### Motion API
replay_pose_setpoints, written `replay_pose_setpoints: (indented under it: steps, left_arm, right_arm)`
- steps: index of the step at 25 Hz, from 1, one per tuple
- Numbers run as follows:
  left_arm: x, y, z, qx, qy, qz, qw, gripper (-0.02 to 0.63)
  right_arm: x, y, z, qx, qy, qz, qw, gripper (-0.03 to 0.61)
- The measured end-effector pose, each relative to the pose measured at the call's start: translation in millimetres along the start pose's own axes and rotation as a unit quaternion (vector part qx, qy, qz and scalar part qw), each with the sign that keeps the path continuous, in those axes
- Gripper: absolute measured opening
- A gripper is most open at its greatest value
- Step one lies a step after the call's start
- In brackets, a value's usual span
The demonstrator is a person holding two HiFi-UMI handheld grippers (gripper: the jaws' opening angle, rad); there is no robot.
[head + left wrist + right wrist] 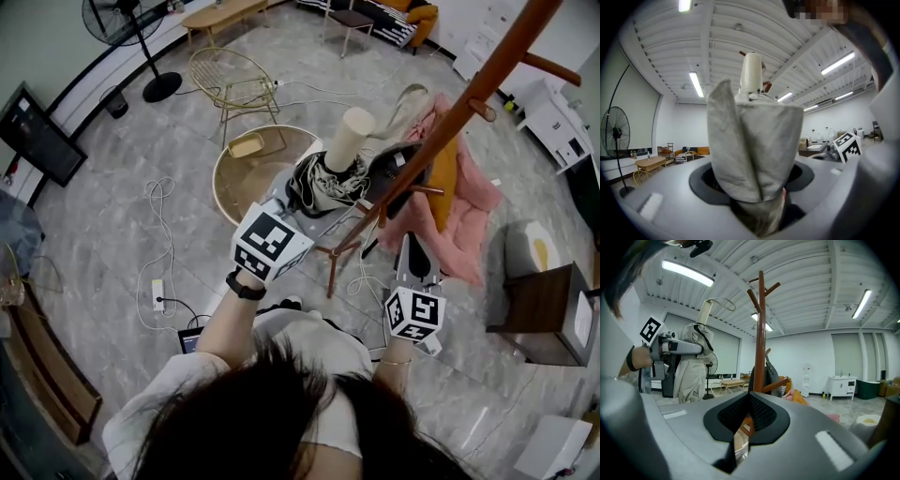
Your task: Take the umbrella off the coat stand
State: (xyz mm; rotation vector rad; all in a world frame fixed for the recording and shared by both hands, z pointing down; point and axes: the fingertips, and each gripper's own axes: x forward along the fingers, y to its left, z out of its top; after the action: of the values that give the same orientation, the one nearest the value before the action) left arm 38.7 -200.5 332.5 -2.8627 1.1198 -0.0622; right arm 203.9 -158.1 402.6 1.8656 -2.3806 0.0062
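Our left gripper [757, 211] clamps the umbrella [750, 145]; light, soft-folded, we'd pinch around its stiff shaft. Our right gripper [743, 420] is closed, empty, coat stand [761, 333] at twelve o'clock.

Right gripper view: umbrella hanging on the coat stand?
No, the umbrella is gripped in the left tool, apart from and left of the coat stand.

One umbrella [339, 169], one coat stand [469, 94], two tools [296, 202] [409, 251], one fan [127, 21], one wire chair [230, 80]

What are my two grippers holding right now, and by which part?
The left gripper clamps the folded umbrella by its bunched canopy, just below the cream handle. The right gripper holds nothing.
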Motion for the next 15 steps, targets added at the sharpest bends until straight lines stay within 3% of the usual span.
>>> replay_pose_setpoints:
  steps: [8, 15]
  left_arm:
    - [-9.0, 13.5, -33.4, -0.029, 0.017, 0.021, 0.9992, 0.342]
    - [-4.8, 6.0, -72.4, -0.048, 0.041, 0.009, 0.998, 0.342]
  right_arm:
    - [10.6, 5.7, -6.5, -0.007, 0.014, 0.011, 1.0, 0.003]
    - [9.2, 0.6, -19.0, -0.008, 0.032, 0.001, 0.999, 0.003]
